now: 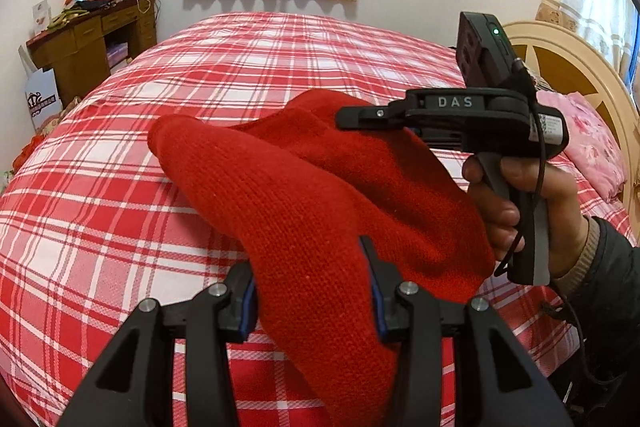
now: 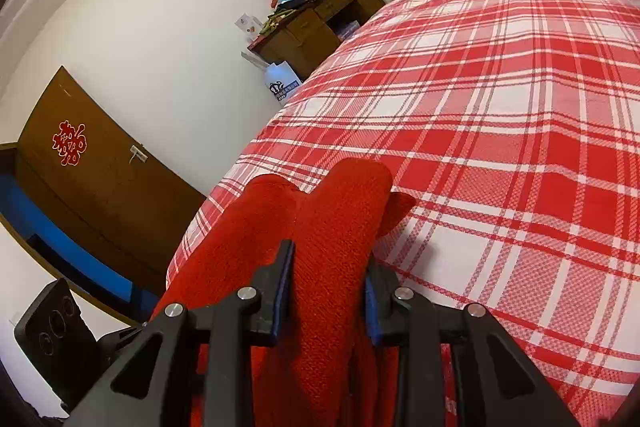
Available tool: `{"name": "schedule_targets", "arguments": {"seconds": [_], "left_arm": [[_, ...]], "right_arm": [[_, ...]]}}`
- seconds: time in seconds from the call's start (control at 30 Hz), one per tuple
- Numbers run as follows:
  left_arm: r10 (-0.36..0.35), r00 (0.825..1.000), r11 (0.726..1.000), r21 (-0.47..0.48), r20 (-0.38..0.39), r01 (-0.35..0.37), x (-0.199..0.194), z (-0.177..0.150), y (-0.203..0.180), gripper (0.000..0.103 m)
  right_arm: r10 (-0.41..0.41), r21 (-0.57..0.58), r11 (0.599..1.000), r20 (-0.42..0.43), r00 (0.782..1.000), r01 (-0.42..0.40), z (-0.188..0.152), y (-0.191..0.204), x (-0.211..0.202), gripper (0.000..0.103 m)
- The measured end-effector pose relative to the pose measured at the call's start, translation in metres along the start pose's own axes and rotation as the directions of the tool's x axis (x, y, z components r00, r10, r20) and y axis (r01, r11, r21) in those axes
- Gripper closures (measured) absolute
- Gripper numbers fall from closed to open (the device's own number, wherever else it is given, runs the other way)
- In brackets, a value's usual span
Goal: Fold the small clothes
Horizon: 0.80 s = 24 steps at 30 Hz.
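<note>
The red knit garment [image 1: 320, 187] is held up over the plaid bed [image 1: 120, 207], with the left gripper [image 1: 310, 287] clamped on 1 bunched end and the right gripper [image 2: 328, 291] clamped on another fold, both sets of jaws closed on the cloth. It looks soft, light and stretchy, likely to sag and slip between grips, so hems or corners seem the better holds. The wooden desk [image 1: 92, 43] and pink pillow [image 1: 592, 139] lie well apart; nothing blocks the bed.
</note>
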State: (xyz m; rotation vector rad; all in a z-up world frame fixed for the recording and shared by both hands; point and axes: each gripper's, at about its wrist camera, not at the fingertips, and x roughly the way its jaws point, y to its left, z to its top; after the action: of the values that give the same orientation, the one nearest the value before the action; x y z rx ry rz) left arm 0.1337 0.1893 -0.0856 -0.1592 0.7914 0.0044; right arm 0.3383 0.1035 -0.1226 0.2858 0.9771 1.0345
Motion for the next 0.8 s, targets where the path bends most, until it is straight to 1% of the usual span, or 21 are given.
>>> {"name": "schedule_targets", "arguments": {"seconds": [0.47, 0.67, 0.73, 0.8], "left_arm": [[-0.001, 0.999, 1.000, -0.026, -0.046, -0.001, 0.007, -0.026, 0.018, 0.058], [-0.008, 0.999, 0.999, -0.038, -0.051, 0.006, 0.011, -0.032, 0.022, 0.058], [-0.010, 0.999, 0.999, -0.042, -0.053, 0.008, 0.013, -0.035, 0.023, 0.057], [-0.013, 0.998, 0.998, -0.056, -0.056, 0.009, 0.015, -0.039, 0.026, 0.054]], "right_arm": [[0.007, 0.018, 1.000, -0.029, 1.000, -0.006, -0.006, -0.006, 0.017, 0.073], [-0.007, 0.033, 0.999, -0.038, 0.999, 0.008, -0.005, -0.009, 0.026, 0.073], [-0.021, 0.039, 0.999, -0.040, 0.999, 0.023, -0.006, -0.011, 0.029, 0.073], [-0.031, 0.051, 0.998, -0.040, 0.999, 0.033, -0.007, -0.016, 0.032, 0.073]]}}
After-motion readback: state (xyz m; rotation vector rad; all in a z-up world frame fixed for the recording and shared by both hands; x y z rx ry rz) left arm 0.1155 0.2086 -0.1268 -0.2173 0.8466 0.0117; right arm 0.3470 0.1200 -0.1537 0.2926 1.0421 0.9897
